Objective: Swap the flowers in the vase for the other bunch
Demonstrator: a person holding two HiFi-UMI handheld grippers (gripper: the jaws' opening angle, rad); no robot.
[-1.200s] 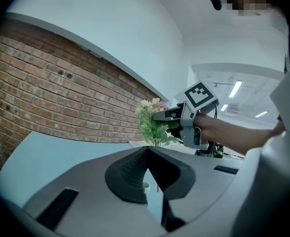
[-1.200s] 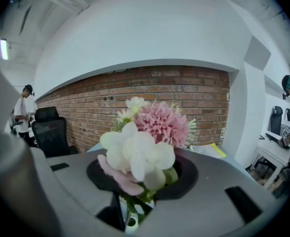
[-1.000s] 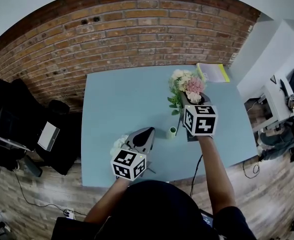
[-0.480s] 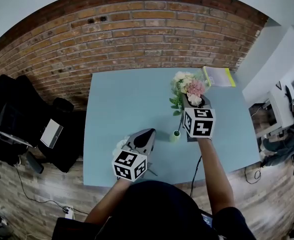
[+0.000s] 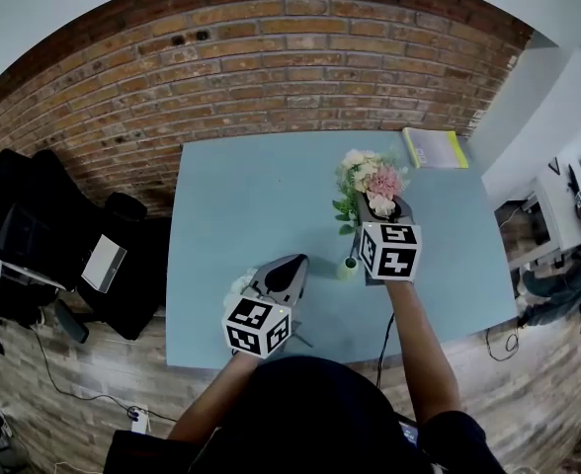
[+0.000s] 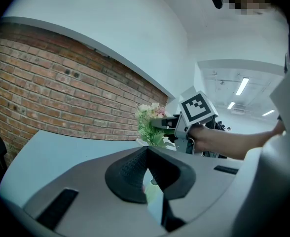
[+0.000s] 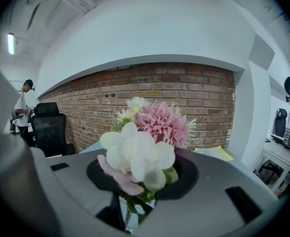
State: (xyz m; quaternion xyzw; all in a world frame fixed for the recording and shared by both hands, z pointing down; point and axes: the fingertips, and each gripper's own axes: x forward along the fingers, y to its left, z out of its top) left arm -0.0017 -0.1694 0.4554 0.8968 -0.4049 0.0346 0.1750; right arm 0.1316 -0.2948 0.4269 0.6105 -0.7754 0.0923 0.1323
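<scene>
- Since a second ago the right gripper (image 5: 376, 207) has sunk a little with its bunch of flowers (image 5: 371, 178), nearer the vase (image 5: 348, 265). Left gripper (image 5: 295, 262) has kept its place.
- Head view: right gripper is over the right half of the blue table (image 5: 241, 196), its marker cube nearest the person. The pink, cream and green bunch sticks out past its tips.
- Head view: small green vase stands on the table just left of the right gripper, below the bunch. A stem runs down toward its mouth; whether it is inside, cannot tell.
- Head view: left gripper is low over the near table edge, tips pointing toward the vase. White flowers (image 5: 236, 286) lie just beside its left flank.
- Head view: yellow-edged book (image 5: 434, 148) at the far right corner; black chair (image 5: 34, 230) on the floor to the left; brick wall (image 5: 271, 67) beyond.
- Left gripper view: jaws meet at their tips, nothing clearly gripped. A pale sliver shows in the slit beneath; cannot tell what it is.
- Left gripper view: ahead, the other gripper and the person's hand (image 6: 216, 138) hold the bunch above the table.
- Right gripper view: jaws stand narrow, clamped on the green stems (image 7: 135, 209). White and pink blooms fill the view above the pads, with wall and chair behind.
</scene>
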